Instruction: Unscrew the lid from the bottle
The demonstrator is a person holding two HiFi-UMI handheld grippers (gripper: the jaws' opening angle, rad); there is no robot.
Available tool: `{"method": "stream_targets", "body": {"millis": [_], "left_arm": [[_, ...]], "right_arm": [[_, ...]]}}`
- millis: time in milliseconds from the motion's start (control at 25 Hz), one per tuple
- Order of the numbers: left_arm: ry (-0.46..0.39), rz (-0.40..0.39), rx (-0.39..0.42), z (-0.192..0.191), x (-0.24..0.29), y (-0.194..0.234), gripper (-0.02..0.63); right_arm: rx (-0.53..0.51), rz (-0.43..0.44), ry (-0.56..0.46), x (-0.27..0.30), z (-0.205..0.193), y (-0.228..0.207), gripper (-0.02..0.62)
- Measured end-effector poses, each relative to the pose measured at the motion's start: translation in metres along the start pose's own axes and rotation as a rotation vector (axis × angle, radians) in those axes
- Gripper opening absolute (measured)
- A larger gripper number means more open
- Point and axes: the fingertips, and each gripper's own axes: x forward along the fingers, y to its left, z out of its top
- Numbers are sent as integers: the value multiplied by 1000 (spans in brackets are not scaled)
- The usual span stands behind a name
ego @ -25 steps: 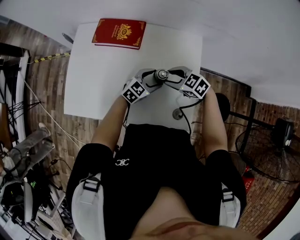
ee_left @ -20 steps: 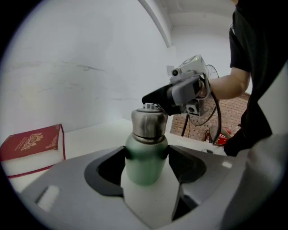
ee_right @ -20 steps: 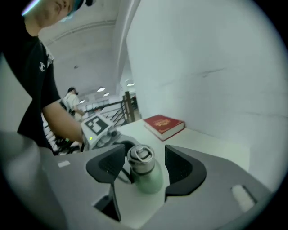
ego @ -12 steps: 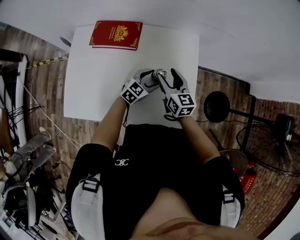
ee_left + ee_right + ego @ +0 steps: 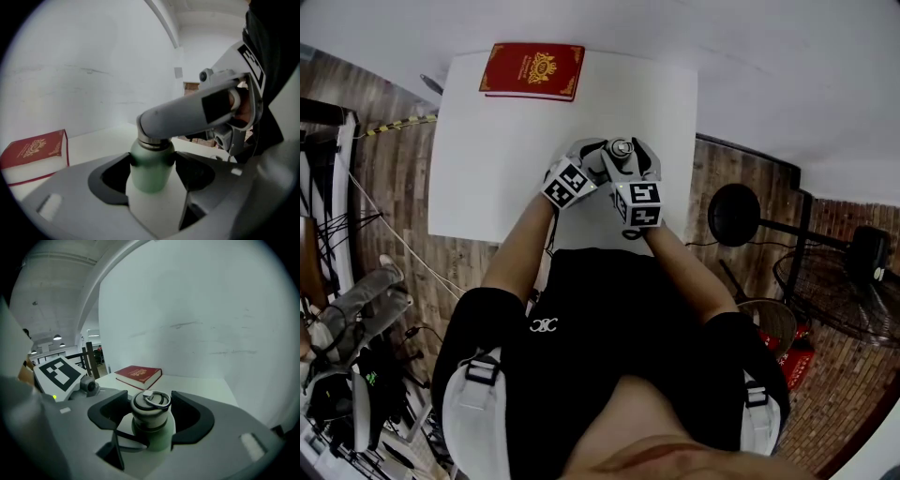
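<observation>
A green bottle (image 5: 151, 164) with a steel ring-top lid (image 5: 151, 406) stands on the white table (image 5: 487, 159), near its front edge. My left gripper (image 5: 152, 171) is shut on the bottle's body, its pads pressing both sides. My right gripper (image 5: 150, 413) reaches in from the near side, and its jaws flank the lid and are opening. The lid sits between them without a firm grip. In the head view both grippers meet at the lid (image 5: 622, 147). In the left gripper view the right gripper's grey finger (image 5: 187, 115) covers the lid.
A red book (image 5: 532, 69) lies at the table's far edge. Brick-pattern floor surrounds the table. A fan (image 5: 839, 300) and a black round base (image 5: 733, 214) stand to the right, and cables and equipment (image 5: 347, 309) lie to the left.
The right gripper has swung from the bottle's right side round to the near side, and its jaws have widened about the lid. The left gripper and bottle have stayed put.
</observation>
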Motion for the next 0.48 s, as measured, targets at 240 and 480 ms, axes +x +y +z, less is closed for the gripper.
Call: {"method": "stream_targets", "body": {"millis": [240, 480], "left_arm": [[-2, -5, 5, 1, -1, 1, 353], [-18, -14, -4, -3, 0, 4, 353]], "right_arm": [[7, 33, 17, 0, -4, -2, 272], [-43, 187, 48, 8, -8, 3, 265]]}}
